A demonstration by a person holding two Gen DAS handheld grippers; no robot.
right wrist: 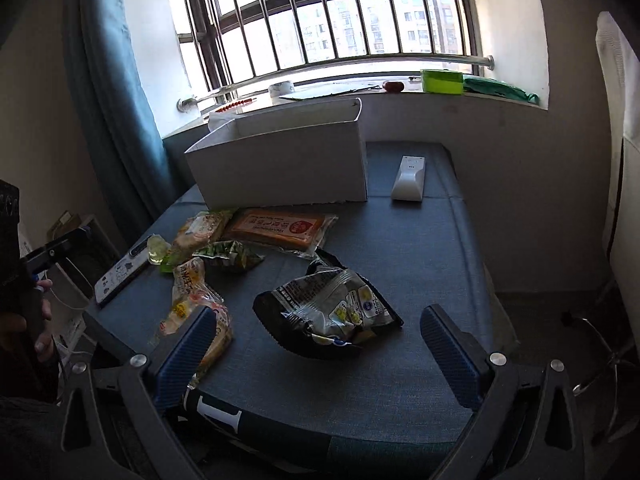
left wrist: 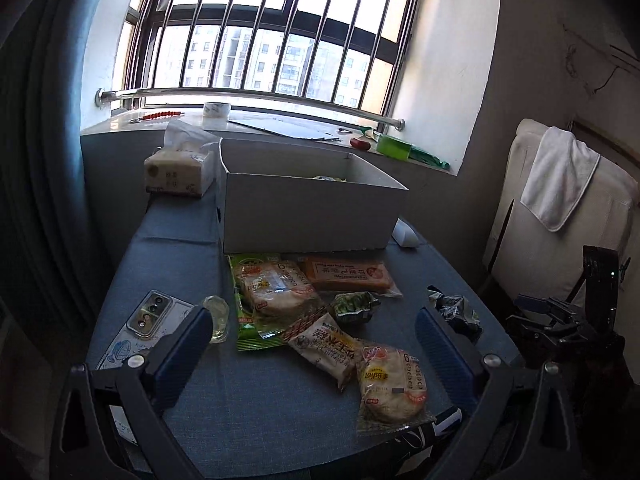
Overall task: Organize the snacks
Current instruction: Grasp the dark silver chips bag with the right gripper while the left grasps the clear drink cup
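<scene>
Across the middle of the left wrist view lies a blue-grey table point(left wrist: 280, 420) with a white open box point(left wrist: 308, 204) at frame centre, its near wall upright and the snacks spread just below it. Writing is mostly too small to read: an orange flat packet point(left wrist: 346, 276) carries Chinese characters, a round cake packet point(left wrist: 390, 386) at lower right shows a large "6" and a yellow logo, and a second cake packet point(left wrist: 276, 286) on a green wrapper bears the same "6". A beige packet point(left wrist: 324, 350) with bold Chinese characters lies between them, touching the round one. A small green packet point(left wrist: 354, 306) sits right of centre.

Both fingers of the left gripper point(left wrist: 314, 332) stand wide apart, holding nothing, over the snacks. The right gripper point(right wrist: 314, 334) is likewise spread, empty, with a crumpled black-and-silver bag point(right wrist: 328, 312) between its fingers; its print is unreadable.

At left a phone point(left wrist: 148, 320) lies near the table's edge. Right of the box rests a white remote point(right wrist: 409, 178), with bare cloth around it.
</scene>
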